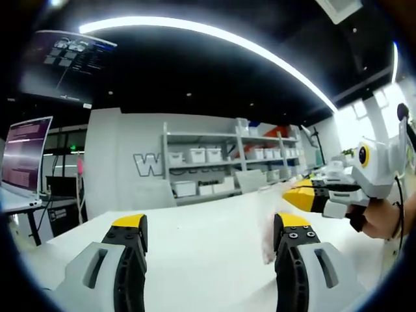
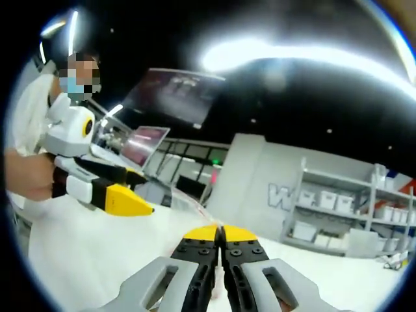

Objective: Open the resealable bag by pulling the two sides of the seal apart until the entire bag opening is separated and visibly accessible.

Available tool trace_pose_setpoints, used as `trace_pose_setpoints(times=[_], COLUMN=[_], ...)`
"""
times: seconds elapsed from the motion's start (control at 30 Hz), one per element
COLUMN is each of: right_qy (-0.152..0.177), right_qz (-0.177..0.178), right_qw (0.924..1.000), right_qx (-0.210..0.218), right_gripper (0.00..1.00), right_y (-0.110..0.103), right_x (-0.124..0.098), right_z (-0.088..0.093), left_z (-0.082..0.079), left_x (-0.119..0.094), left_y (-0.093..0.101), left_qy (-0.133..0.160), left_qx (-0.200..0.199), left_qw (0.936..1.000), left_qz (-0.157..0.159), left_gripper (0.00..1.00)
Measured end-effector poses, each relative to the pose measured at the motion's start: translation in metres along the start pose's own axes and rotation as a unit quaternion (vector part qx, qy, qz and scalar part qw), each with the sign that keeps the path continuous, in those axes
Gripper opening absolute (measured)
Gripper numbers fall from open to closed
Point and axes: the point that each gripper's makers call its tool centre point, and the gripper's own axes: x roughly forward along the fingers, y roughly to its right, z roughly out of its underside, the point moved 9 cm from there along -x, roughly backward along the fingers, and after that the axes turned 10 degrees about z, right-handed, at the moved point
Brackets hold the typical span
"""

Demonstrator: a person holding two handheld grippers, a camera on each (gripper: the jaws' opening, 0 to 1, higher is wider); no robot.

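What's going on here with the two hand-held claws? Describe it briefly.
A person holds a yellow-tipped claw in each hand over a white table. The right claw is shut, apparently pinching a faint, clear resealable plastic bag hanging from its tips. The left claw stands wide open beside the bag, not gripping it. Whether the seal is open is unclear.

Clear bag (image 1: pixel 268 224) — a faint blur, outline indistinct; shelf bins (image 1: pixel 195 155) too small to read.
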Motion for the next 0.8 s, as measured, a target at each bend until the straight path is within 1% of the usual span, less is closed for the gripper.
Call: trace_pose_setpoints(times=[0.17, 0.4, 0.67, 0.8], right_qy=[0.0, -0.001, -0.002, -0.007], right_qz=[0.0, -0.003, -0.01, -0.011], right_qw=[1.0, 1.0, 0.9999, 0.9999], right_qx=[0.002, 0.004, 0.006, 0.009], right_gripper=[0.0, 0.0, 0.0, 0.0], right_y=[-0.001, -0.005, -0.009, -0.011], right_x=[-0.005, -0.016, -0.026, -0.031], right_z=[-0.001, -0.005, -0.008, -0.007], left_z=[-0.001, -0.001, -0.006, -0.008], left_x=[-0.002, -0.005, -0.007, -0.01], left_y=[0.001, 0.003, 0.008, 0.008], left_qy=[0.002, 0.0, -0.001, 0.001], left_qx=[-0.009, -0.011, -0.012, -0.021], left_qw=[1.0, 0.9999, 0.9999, 0.9997], left_qz=[0.001, 0.004, 0.012, 0.014], left_gripper=[0.79, 0.78, 0.76, 0.76])
